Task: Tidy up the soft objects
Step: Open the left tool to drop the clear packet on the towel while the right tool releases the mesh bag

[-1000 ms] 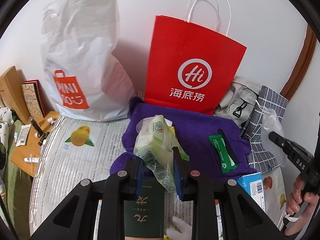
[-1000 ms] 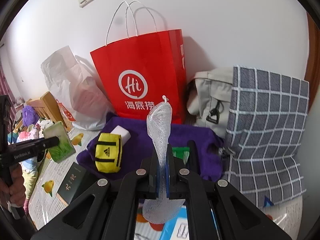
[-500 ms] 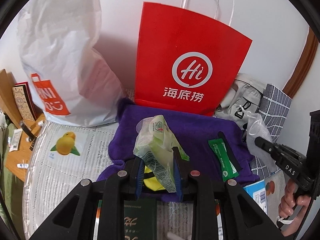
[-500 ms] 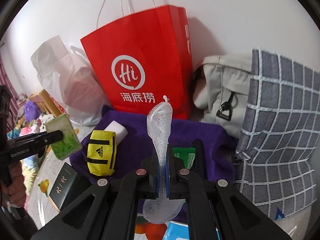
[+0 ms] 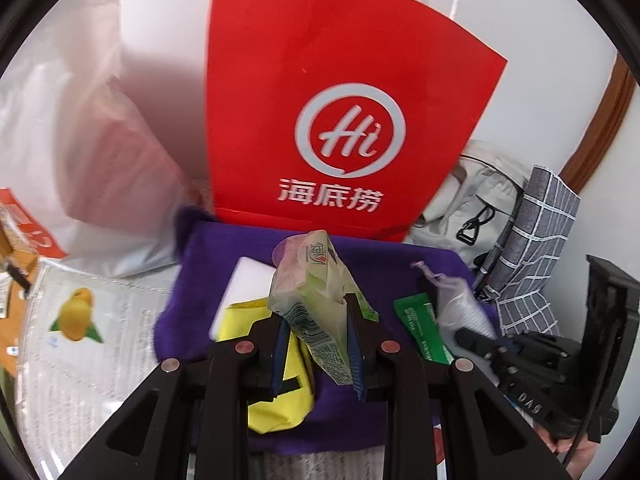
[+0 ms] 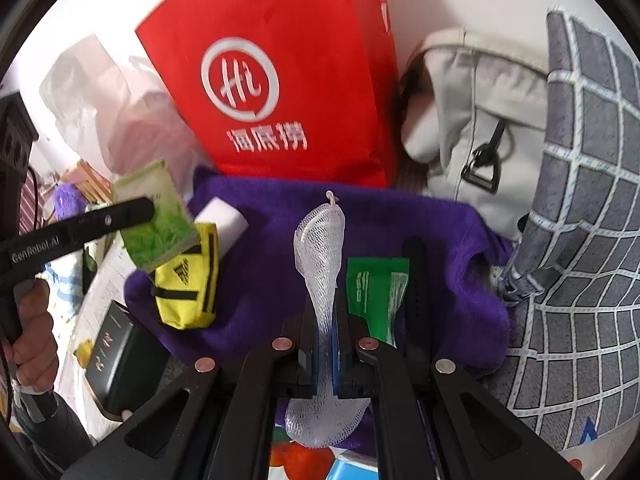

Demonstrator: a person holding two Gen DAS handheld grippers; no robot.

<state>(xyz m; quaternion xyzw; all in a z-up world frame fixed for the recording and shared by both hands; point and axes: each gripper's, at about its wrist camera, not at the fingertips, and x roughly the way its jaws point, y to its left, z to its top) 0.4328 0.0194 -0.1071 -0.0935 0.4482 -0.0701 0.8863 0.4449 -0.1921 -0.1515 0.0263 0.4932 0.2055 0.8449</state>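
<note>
1. Soft green tissue pack (image 5: 320, 300) sits mid-frame in the left view, pinched in the nearly closed jaws of the left gripper (image 5: 318, 350), which tilts down above the yellow zip pouch (image 5: 276, 380).
2. White mesh net (image 6: 320, 280) stands centre-frame in the right view, clamped tight in the right gripper (image 6: 326, 350), also angled steeply down.
3. Both hover over the purple fleece cloth (image 6: 280, 240); I'd lower each onto a bare patch before letting go.
4. Behind stands the red paper bag (image 5: 340, 100).
</note>
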